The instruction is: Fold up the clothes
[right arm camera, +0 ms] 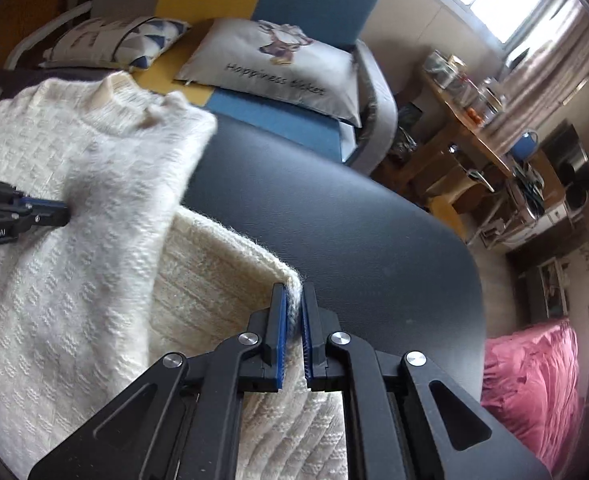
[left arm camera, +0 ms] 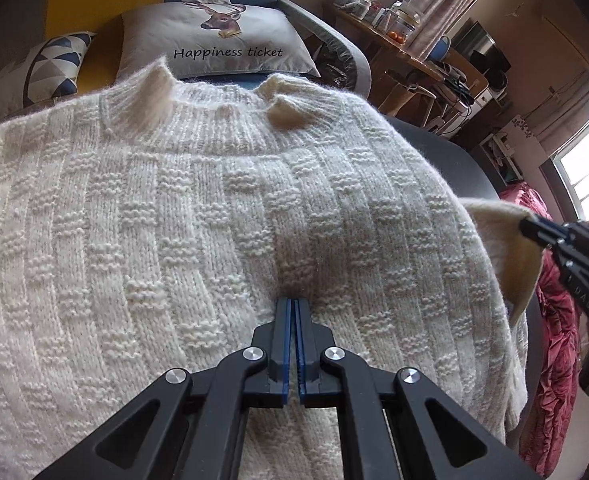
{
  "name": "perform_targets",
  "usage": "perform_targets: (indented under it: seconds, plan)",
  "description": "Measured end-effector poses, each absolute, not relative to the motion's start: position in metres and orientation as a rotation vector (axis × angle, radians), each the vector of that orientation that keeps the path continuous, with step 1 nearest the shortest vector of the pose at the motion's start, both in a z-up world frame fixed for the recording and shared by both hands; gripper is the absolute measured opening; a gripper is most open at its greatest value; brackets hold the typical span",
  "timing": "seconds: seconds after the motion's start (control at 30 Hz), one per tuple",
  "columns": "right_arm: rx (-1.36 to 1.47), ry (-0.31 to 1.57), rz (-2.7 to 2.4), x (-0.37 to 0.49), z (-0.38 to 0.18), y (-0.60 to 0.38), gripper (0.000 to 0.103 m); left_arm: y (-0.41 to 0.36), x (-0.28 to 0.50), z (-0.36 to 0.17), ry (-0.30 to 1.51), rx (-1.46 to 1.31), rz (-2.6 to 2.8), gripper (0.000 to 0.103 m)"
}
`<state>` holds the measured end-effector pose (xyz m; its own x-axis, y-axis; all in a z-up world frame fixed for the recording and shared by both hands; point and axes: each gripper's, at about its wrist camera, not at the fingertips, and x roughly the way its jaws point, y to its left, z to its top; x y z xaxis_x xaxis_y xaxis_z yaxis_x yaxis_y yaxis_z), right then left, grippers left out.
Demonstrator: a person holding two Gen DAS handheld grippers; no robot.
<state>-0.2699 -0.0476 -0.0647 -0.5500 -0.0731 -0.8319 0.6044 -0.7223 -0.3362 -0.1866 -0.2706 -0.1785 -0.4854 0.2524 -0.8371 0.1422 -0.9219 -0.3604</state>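
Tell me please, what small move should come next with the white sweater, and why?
Probably the right gripper should carry the sleeve cuff it pinches across onto the sweater body. The sleeve lies off to the side on the dark table, while the shut left gripper presses on the sweater's middle.

Cream sweater (left arm camera: 198, 216) spread flat; left gripper (left arm camera: 293, 304) jaws closed, pressing knit; right gripper (left arm camera: 528, 224) pinching sleeve edge
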Motion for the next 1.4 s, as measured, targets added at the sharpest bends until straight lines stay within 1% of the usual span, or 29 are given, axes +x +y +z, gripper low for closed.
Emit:
perform_targets:
  seconds: [0.17,0.67,1.07,1.13,1.2,1.23,1.27,1.33,1.4]
  plan:
    - [1.217,0.895,-2.348,-0.275,-0.060,-0.027,0.006,-0.266,-0.186,-0.177,-0.564,-1.577,2.602,0.004]
    - [1.283,0.816,-2.486,-0.286,-0.049,0.017,0.006,-0.255,-0.184,-0.172,-0.432,-1.610,2.651,0.004]
    - [1.378,0.814,-2.507,-0.294,-0.066,0.040,0.007,-0.254,-0.186,-0.166,-0.406,-1.646,2.668,0.004]
    - [1.397,0.750,-2.480,-0.294,-0.067,0.042,0.008,-0.261,-0.180,-0.150,-0.430,-1.567,2.729,0.004]
    - [1.340,0.711,-2.490,-0.286,-0.059,0.044,0.011,-0.273,-0.160,-0.132,-0.463,-1.469,2.771,0.005]
    - [1.307,0.705,-2.508,-0.282,-0.053,0.045,0.011,-0.279,-0.151,-0.123,-0.480,-1.420,2.790,0.008]
    - [1.267,0.701,-2.528,-0.276,-0.046,0.045,0.011,-0.281,-0.142,-0.119,-0.485,-1.401,2.798,0.011]
    - [1.170,0.698,-2.567,-0.260,-0.030,0.045,0.012,-0.304,-0.103,-0.118,-0.463,-1.395,2.822,0.011]
    - [1.106,0.648,-2.536,-0.238,-0.021,0.042,0.017,-0.318,-0.072,-0.117,-0.446,-1.403,2.838,0.011]
